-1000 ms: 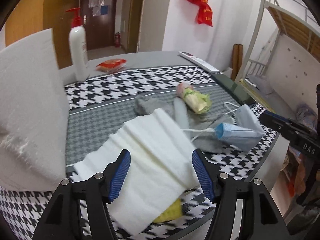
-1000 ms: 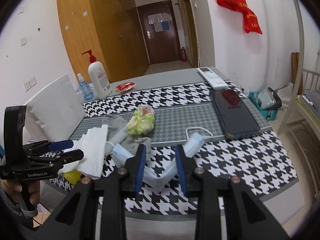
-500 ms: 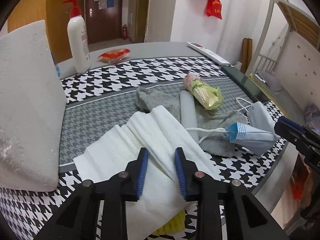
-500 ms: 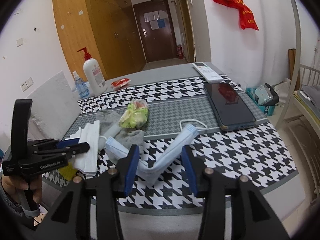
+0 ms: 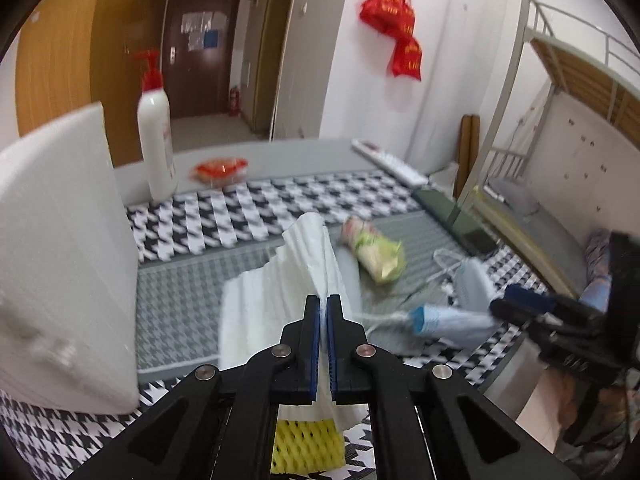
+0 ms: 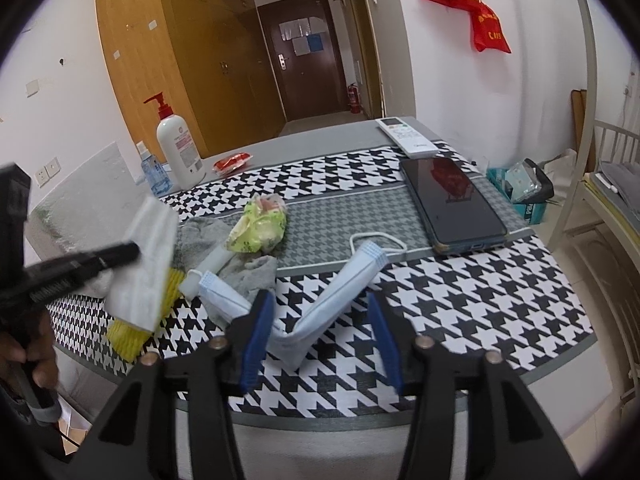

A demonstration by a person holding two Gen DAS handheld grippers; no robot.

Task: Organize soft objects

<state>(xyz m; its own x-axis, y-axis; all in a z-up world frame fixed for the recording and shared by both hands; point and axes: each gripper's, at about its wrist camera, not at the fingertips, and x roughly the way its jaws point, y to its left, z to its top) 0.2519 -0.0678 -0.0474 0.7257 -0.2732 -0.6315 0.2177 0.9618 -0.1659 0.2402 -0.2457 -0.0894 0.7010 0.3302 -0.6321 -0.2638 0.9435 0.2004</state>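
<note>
My left gripper (image 5: pixel 324 308) is shut on a folded white cloth (image 5: pixel 276 304) and holds it lifted off the table; the cloth also shows in the right wrist view (image 6: pixel 146 264), hanging from that gripper. A yellow foam net (image 5: pixel 308 446) lies beneath it. My right gripper (image 6: pixel 320 308) is open, its jaws on either side of a folded blue face mask (image 6: pixel 332 292) on the table's near edge, not touching it. A grey sock (image 6: pixel 248 276) and a green-wrapped bundle (image 6: pixel 260 228) lie behind the mask.
A white foam block (image 5: pixel 60 240) stands at the left. A pump bottle (image 6: pixel 178 148), a small blue bottle (image 6: pixel 154 172), a red packet (image 6: pixel 232 162), a remote (image 6: pixel 406 136) and a black phone (image 6: pixel 452 200) lie on the houndstooth table (image 6: pixel 460 300). A bunk bed frame (image 5: pixel 560 100) stands right.
My left gripper closed on the white cloth and lifted it off the table, uncovering the yellow foam net. My right gripper opened wider around the blue mask.
</note>
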